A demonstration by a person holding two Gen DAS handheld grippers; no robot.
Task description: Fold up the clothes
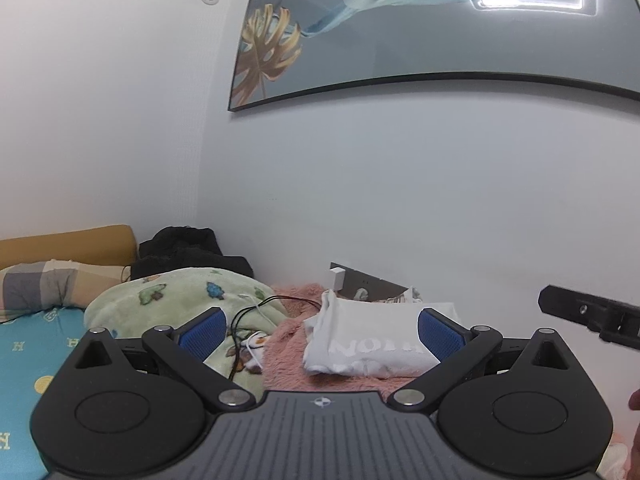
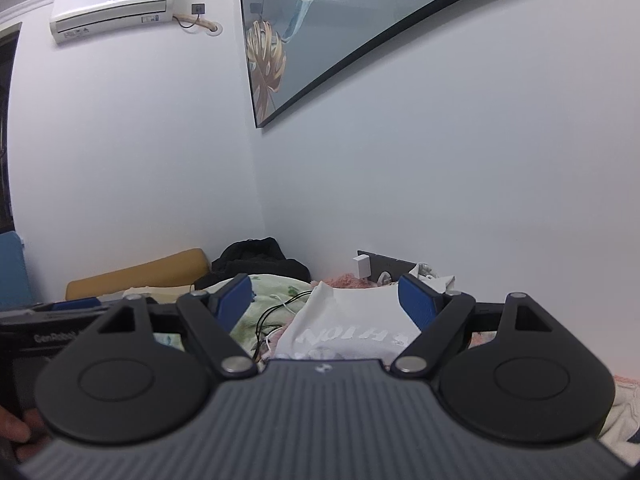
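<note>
I am holding my left hand-held gripper (image 1: pixel 322 330) out over the bed with its blue pads spread as wide as they go and nothing between them. My right hand-held gripper (image 2: pixel 325 304) is standing open too, though a little less wide, and it is gripping nothing either. The folded white T-shirt (image 1: pixel 372 340) is lying ahead of both of them on the pink fluffy blanket (image 1: pixel 288 344), close to the white wall (image 1: pixel 400 200), with its pale printed lettering facing me upside down. Just to its left, a black cable (image 1: pixel 256 308) and a thin white cable (image 1: pixel 252 350) are trailing across the green fleece blanket (image 1: pixel 160 296), which is bunched up beside a checked pillow (image 1: pixel 44 284) and a tan cushion (image 1: pixel 68 242). A heap of black clothing (image 1: pixel 188 252) is sitting in the corner behind the green blanket. Behind the shirt, something dark and flat with a small white block (image 1: pixel 338 278) on it is leaning at the wall; I am guessing a board, but the view is too poor to be sure. A large framed picture (image 1: pixel 400 40) is hanging above.
</note>
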